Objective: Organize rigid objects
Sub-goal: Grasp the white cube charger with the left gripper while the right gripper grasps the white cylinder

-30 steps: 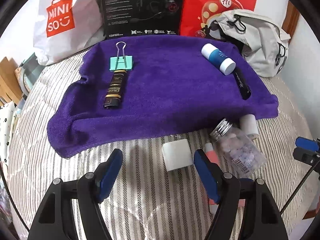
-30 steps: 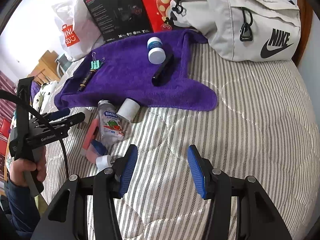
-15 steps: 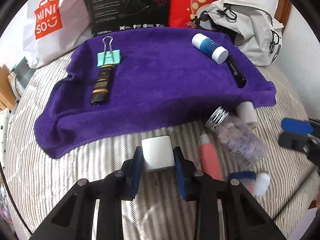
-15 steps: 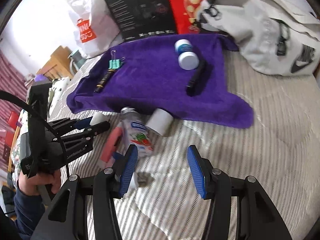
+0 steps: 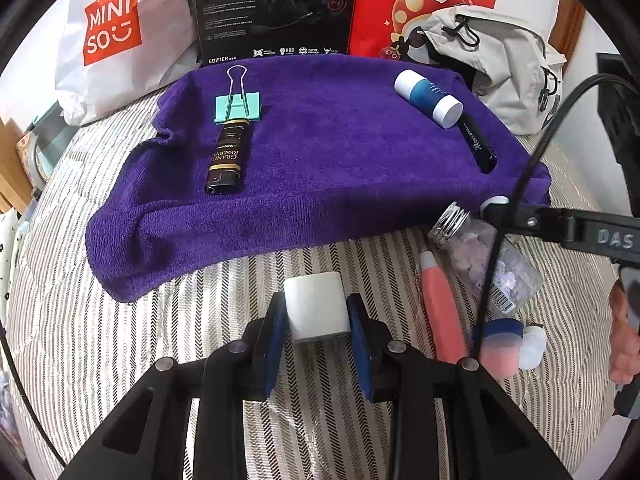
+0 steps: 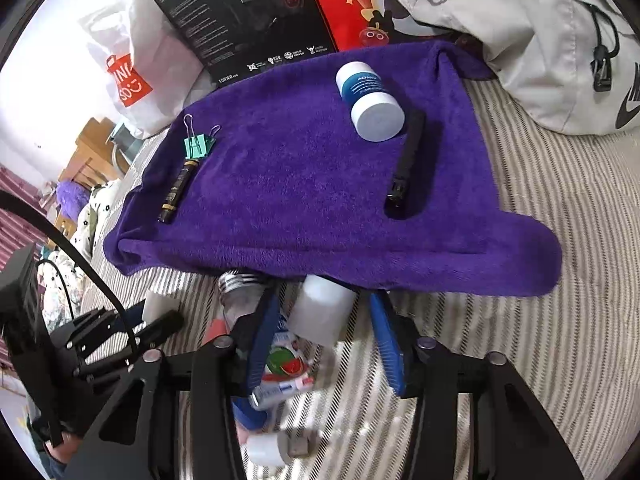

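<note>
A purple towel [image 5: 340,168] [image 6: 304,200] lies on the striped bed. On it rest a teal binder clip [image 5: 238,109], a black lighter [image 5: 227,157], a blue-and-white bottle [image 5: 427,98] [image 6: 370,100] and a black pen [image 5: 478,146] [image 6: 406,164]. My left gripper [image 5: 316,320] is shut on a white cube-shaped block [image 5: 316,306] just in front of the towel's near edge. My right gripper [image 6: 324,340] is open, its fingers astride a white cylinder [image 6: 320,312] lying at the towel's edge. A silver-capped clear jar [image 5: 480,256] [image 6: 240,284] and a pink tube [image 5: 442,308] lie beside it.
Behind the towel stand a white Miniso bag [image 5: 116,36], a black headset box [image 5: 276,8] and a red bag [image 5: 424,4]. A grey Nike pouch [image 6: 560,40] sits at the back right. A small white cap [image 6: 264,450] lies near my right gripper. Striped bedding [image 6: 520,280] spreads to the right.
My left gripper moved forward and shut on the white block. My right gripper swung left and forward until its open fingers stood around the white cylinder.
</note>
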Motion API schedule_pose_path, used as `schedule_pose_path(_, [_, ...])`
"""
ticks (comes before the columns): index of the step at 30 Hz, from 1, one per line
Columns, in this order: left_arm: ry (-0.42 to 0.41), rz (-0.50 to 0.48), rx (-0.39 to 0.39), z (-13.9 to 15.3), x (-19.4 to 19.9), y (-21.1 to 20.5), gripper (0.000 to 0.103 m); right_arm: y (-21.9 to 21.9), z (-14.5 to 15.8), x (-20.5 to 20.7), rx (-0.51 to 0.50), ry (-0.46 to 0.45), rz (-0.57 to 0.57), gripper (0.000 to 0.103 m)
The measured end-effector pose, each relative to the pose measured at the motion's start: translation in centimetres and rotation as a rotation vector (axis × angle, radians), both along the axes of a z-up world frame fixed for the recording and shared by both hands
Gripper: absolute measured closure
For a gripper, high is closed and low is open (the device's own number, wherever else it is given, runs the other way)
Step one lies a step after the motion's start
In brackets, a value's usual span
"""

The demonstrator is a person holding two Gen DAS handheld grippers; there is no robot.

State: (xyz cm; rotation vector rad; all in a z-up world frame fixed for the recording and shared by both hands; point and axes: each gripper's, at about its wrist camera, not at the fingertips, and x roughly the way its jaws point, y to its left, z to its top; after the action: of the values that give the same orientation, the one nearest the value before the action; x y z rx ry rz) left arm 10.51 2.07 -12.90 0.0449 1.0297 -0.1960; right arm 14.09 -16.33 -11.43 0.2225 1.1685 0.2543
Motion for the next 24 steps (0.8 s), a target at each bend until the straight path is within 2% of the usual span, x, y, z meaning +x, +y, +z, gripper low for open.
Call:
schedule_pose_path(5, [-0.005,-0.01,-0.01,0.0,-0.2,0.2,0.074,0.9,-0.5,0.3,-0.057,-0.021,0.007,0.069])
schedule_pose_path(8, [-0.007,-0.013,-0.025,0.0,-0.3,0.5,0.074,0.6,-0.4,0.0,-0.076,-0.02,0.025,0.069])
schedule_pose_path(13, [-0.01,-0.022,-0.024,0.0,-0.6,0.7,0.074,-0.6,0.3,-2.2,-0.247,-0.013,0.077,0.069])
schedule_pose_path(16, [-0.016,-0.023,0.006,0.0,-0.6,0.2,0.074,-1.0,-0.2,-3.1,-0.308,0.002,0.104,0.069])
schedule_pose_path(21, [-0.03,-0.022,0.042,0.0,-0.5,-0.3,0.074,-0.8,-0.6,-3.6,-0.341,-0.03,0.111,0.069])
schedule_pose_path(24, [-0.036,-0.02,0.035,-0.1,-0.4,-0.2,0.074,-1.4,-0.6,-3.6,-0.308,-0.043,0.109,0.069])
